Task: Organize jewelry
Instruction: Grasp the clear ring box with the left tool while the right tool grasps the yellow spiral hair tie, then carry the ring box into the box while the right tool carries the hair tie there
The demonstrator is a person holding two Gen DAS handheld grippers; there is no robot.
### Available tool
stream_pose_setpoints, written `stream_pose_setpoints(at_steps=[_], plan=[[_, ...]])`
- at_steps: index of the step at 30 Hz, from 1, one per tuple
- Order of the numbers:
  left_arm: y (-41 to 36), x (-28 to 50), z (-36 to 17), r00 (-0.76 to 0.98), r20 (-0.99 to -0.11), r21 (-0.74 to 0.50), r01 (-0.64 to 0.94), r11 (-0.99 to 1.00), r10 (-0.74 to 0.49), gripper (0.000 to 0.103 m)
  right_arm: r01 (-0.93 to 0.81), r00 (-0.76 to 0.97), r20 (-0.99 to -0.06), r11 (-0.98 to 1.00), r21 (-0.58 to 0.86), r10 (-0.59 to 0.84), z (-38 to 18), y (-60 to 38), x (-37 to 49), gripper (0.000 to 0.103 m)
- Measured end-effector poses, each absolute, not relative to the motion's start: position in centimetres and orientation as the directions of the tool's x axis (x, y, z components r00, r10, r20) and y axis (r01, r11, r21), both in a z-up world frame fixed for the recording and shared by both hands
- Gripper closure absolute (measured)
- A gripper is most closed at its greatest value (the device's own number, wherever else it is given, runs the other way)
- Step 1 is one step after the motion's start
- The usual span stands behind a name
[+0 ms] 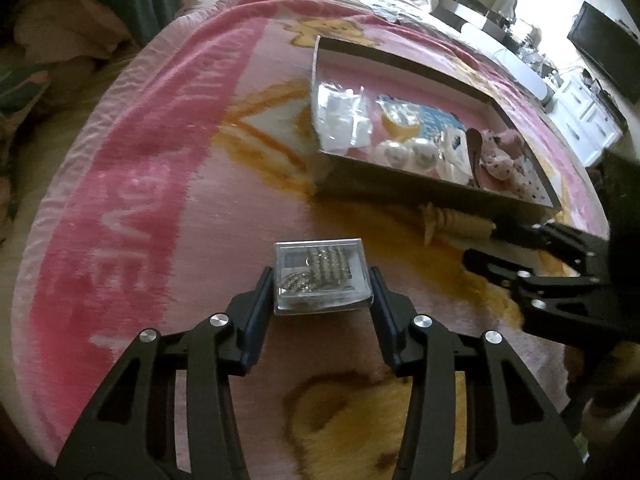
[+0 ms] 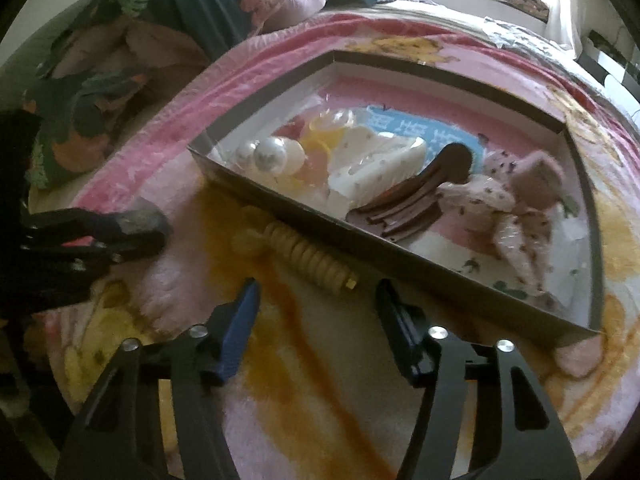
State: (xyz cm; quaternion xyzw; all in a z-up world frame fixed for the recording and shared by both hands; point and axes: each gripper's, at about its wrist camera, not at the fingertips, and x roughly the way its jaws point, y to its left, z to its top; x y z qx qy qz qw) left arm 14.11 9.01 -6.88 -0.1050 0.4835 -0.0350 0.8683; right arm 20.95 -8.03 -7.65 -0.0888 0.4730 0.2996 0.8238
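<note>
Left wrist view: the left gripper (image 1: 320,280) points down at a pink blanket (image 1: 168,184) spread over a bed. Its fingers (image 1: 256,300) sit narrowly on either side of a small clear box (image 1: 320,278) of silver jewelry, touching or almost touching its walls; I cannot tell whether they press yet. Beyond lies a shallow cardboard tray (image 1: 400,180) holding pearl pieces, packets and hair accessories. A cream spiral hair clip (image 1: 456,224) lies on the blanket just in front of the tray, with the right gripper (image 1: 484,246) reaching in beside it.

Right wrist view: the right gripper's fingers (image 2: 240,308) stand moderately open and empty, with the spiral clip's near end just ahead of them.

Judgement: squeeze the box squarely on its flat sides, lift it level, and centre the clip before closing.
</note>
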Motion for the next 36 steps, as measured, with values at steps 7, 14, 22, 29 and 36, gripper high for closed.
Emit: stream_pose_setpoints(at_steps=[7, 14, 22, 29, 36], plan=[[10.0, 13.7, -6.0, 0.548, -0.819, -0.234, -0.048, 0.971, -0.171, 0.065, -0.619, 0.332, -0.807, 0.759, 0.204, 0.488, -7.4, -6.6, 20.8, 0.078], [10.2, 13.1, -4.8, 0.570, -0.802, -0.248, -0.045, 0.968, -0.179, 0.065, -0.692, 0.305, -0.783, 0.692, 0.208, 0.541, -6.5, -5.2, 18.6, 0.083], [10.1, 12.4, -2.8, 0.602, -0.777, -0.250, -0.032, 0.968, -0.181, 0.065, -0.680, 0.319, -0.755, 0.693, 0.239, 0.573, -4.8, -7.1, 16.5, 0.083], [9.2, 12.2, -1.2, 0.621, -0.762, -0.245, -0.011, 0.970, -0.185, 0.065, -0.628, 0.381, -0.731, 0.739, 0.244, 0.566, -2.9, -10.5, 15.4, 0.084], [6.9, 13.1, -0.1, 0.626, -0.752, -0.239, 0.033, 0.971, -0.206, 0.065, -0.568, 0.462, -0.712, 0.793, 0.220, 0.529, -1.3, -14.4, 15.4, 0.087]])
